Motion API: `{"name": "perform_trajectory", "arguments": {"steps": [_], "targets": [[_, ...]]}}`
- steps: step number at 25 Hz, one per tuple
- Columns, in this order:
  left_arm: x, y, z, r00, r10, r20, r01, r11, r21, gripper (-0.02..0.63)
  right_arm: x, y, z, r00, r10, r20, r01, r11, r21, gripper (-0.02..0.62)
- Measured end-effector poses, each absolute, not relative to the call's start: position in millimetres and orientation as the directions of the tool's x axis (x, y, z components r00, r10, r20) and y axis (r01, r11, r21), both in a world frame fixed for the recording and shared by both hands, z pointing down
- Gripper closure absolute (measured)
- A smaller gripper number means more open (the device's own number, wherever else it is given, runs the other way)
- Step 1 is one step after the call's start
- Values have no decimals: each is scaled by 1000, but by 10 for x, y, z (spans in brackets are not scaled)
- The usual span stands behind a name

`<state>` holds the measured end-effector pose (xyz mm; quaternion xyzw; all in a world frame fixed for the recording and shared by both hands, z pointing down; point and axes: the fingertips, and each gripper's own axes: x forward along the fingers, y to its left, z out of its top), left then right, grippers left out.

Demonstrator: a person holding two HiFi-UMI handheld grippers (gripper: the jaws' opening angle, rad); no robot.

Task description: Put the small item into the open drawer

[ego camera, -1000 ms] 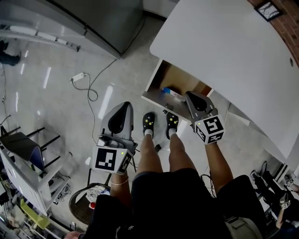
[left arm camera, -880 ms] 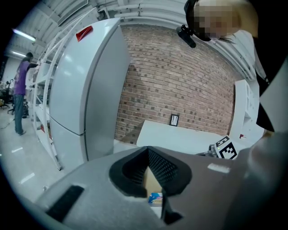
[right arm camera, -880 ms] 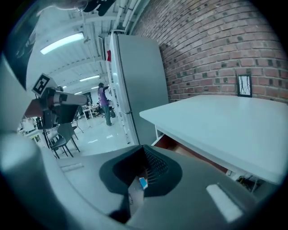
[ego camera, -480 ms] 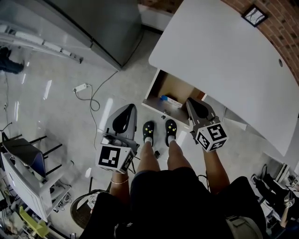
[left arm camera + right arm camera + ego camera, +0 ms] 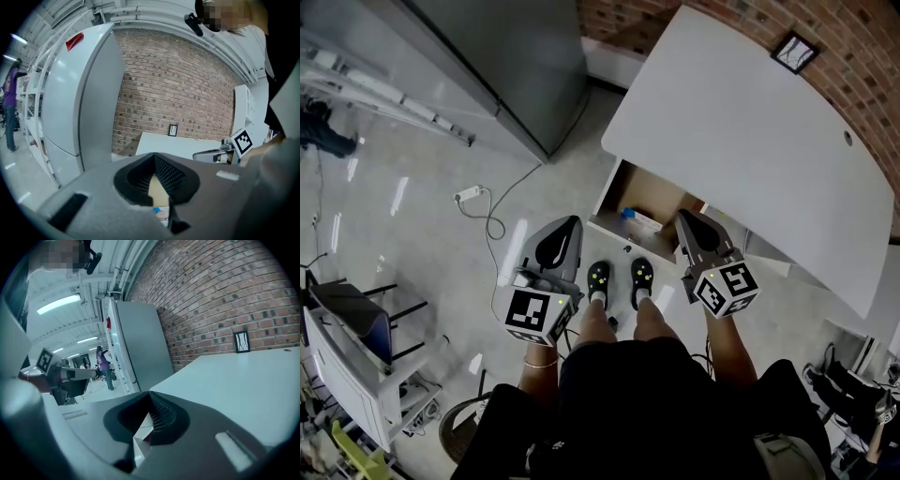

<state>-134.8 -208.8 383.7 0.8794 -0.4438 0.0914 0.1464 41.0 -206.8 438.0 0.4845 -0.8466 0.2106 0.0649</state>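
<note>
Both claws empty, the small thing is in the drawer

The left claw (image 5: pixel 570 225) and right claw (image 5: pixel 682 218) are shut tight on nothing, held up in front of the desk (image 5: pixel 750 141). I think that is because the small blue-and-white item (image 5: pixel 637 217) already lies in the open drawer (image 5: pixel 607 187).

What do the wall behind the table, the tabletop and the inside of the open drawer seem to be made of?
Wall: red-brown brick with a matte look; pale mortar lines run between the courses.
Tabletop: smooth white board, perhaps laminate or paint; no grain shows.
Drawer: the inside is light brown and matte, likely wood or fibreboard; the front edge looks white.
</note>
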Motion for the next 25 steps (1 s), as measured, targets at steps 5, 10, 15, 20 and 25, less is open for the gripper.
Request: {"name": "perform_trajectory", "arguments": {"steps": [5,10,15,20,25], "targets": [[-1327,-2069,3671,600,-749,281,-799,-577,168,609,387,-2057,4097,-522,-806,280,-844,441,-305,583],[-1328,-2095,3503,608,-751,256,-793,-588,159,609,384,-2051,3835,-517,-820,247,-845,442,-302,583],[-1292,-2059,3353,619,-754,222,-786,-596,166,609,426,-1984,3576,-504,-836,216,-853,442,-277,583],[-1248,-2068,3194,631,-752,190,-776,-609,165,609,477,-1937,3367,-488,-853,184,-860,434,-266,583],[-1211,-2069,3071,640,-750,169,-768,-622,149,609,512,-1891,3222,-474,-867,156,-866,426,-261,583]]}}
